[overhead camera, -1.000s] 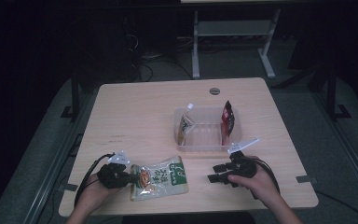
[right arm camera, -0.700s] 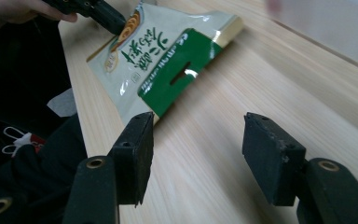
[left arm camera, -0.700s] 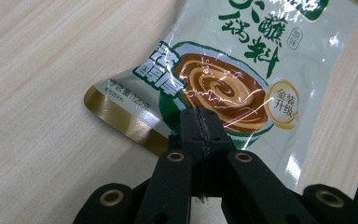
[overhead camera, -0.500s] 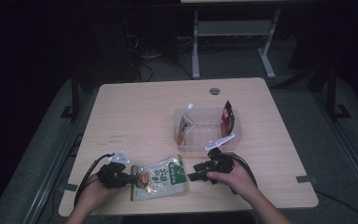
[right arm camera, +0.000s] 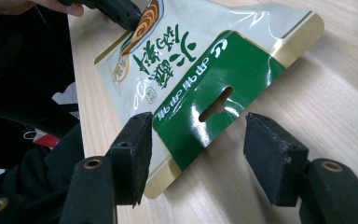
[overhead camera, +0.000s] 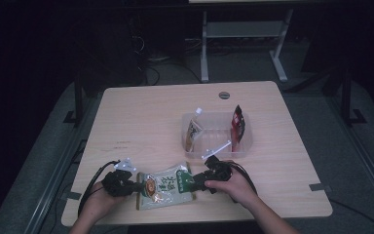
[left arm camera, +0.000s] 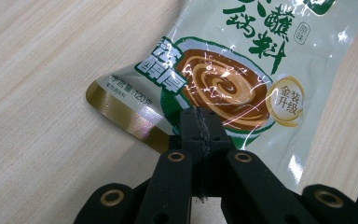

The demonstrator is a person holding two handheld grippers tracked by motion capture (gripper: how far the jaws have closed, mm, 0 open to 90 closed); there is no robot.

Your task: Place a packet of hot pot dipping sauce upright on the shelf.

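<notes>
Sauce pouch (overhead camera: 167, 187), green and cream with a brown swirl printed on it, is seen lying flat near the six o'clock edge of the desk (overhead camera: 141, 117), between the two hands. At its nine o'clock end it is clamped by the left tool (overhead camera: 132, 186): in the left gripper view the black jaws are pressed together on the gold-trimmed edge of the pouch (left arm camera: 223, 70), beside the swirl picture. At the three o'clock end the right tool (overhead camera: 193, 184) is held with its jaws parted; in the right gripper view the two pads (right arm camera: 137, 154) are seen on either side of the green header strip with its hang hole, a gap being left on each side, so the pouch (right arm camera: 205, 70) is bracketed but not pinched. The left tool's jaw tip (right arm camera: 121, 14) is seen at the far end of the pouch in that view. Cables are trailed from both tools toward the near desk edge.

Farther off, at about one o'clock from the pouch, a clear plastic tub (overhead camera: 217, 146) is set on the desk. A tan packet (overhead camera: 192, 131) is leaned inside it at the nine o'clock wall, and a red packet (overhead camera: 237, 124) is stood at the three o'clock wall. Beyond the tub, near the twelve o'clock edge, a round cable port (overhead camera: 224, 95) is set into the desk surface.
</notes>
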